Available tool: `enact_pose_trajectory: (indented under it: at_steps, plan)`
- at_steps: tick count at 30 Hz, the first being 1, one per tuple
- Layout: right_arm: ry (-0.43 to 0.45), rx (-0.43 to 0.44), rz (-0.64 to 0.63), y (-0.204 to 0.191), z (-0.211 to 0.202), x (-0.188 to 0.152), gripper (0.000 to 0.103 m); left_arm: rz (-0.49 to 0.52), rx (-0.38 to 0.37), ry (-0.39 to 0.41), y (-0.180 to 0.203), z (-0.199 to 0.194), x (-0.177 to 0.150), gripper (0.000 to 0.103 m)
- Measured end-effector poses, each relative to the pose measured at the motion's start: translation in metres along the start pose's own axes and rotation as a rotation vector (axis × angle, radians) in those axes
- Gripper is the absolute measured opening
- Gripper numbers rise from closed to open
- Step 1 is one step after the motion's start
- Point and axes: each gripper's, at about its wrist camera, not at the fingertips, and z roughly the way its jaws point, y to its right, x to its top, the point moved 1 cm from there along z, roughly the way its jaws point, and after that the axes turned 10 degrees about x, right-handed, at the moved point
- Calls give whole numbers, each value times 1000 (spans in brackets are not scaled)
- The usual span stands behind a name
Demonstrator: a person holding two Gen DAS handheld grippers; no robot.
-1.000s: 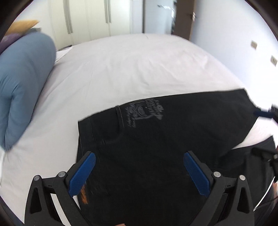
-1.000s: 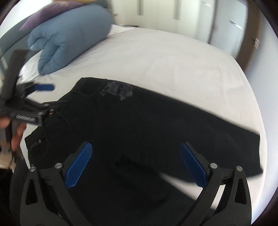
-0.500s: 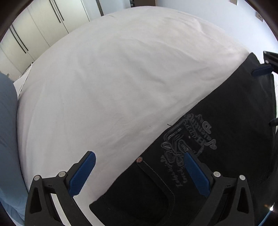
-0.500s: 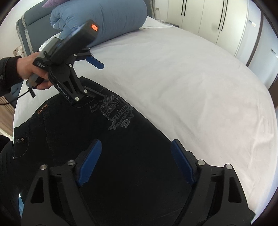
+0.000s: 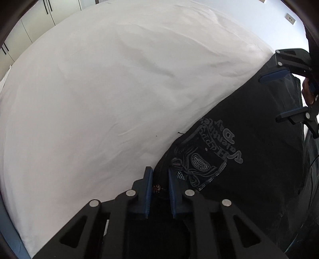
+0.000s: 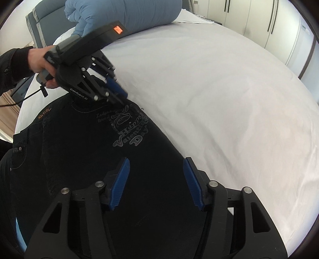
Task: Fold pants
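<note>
— So where are the pants (image 6: 83, 169) lying at this moment?

— Spread dark across the white bed sheet (image 6: 219, 95), filling the six to nine o'clock part of the right wrist view; the grey lettered print (image 6: 131, 129) is sitting near the centre, and the waistband is running off toward nine o'clock.

— And the left gripper (image 5: 160, 179)?

— Its jaws have just been closing, and the blue pads (image 5: 148, 185) are standing nearly together, pinching the far edge of the pants right where cloth is meeting sheet, just beside the print. A small metal rivet is showing in the narrow gap. From the right wrist camera the same tool is sitting at ten o'clock, a hand (image 6: 39, 61) in a dark sleeve gripping its handle.

— The right gripper (image 6: 156, 179)?

— Its jaws have just been closing too, but they are standing about halfway apart over the leg fabric. The pads are probably not pressing cloth yet; the view is too dark to be sure.

— Anything else around?

— A blue duvet (image 6: 127, 14) is bunching at twelve o'clock, wardrobe doors (image 6: 259, 18) are standing behind.
</note>
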Motion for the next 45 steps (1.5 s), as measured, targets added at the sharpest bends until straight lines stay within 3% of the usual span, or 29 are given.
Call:
enact_pose_trajectory:
  at_steps: [8, 11, 13, 15, 19, 22, 30, 34, 39, 45]
  plan:
    - [-63, 18, -40, -1, 24, 20, 51, -7, 63, 155, 5, -59, -27, 10]
    - [-76, 24, -50, -3, 29, 26, 45, 15, 90, 208, 11, -81, -41, 10]
    - [-77, 24, -54, -2, 30, 32, 43, 35, 109, 236, 29, -87, -51, 10]
    - [-81, 29, -53, -2, 32, 38, 40, 45, 126, 264, 47, -75, -38, 10]
    - [-127, 42, -71, -6, 38, 43, 31, 40, 130, 284, 53, -74, -39, 10]
    - [-157, 48, -84, -12, 43, 44, 16, 33, 132, 286, 56, -73, -37, 10]
    - [-167, 38, -29, -41, 25, 44, 6, -11, 132, 304, 55, -92, -53, 10]
    - [-133, 33, 102, -53, 20, 43, 3, -29, 136, 311, 56, -104, -66, 10]
    - [-10, 131, 344, -75, 15, 28, 3, -68, 136, 316, 59, -118, -87, 10]
    - [62, 191, 456, -116, 20, 2, 3, -85, 124, 319, 77, -141, -124, 10]
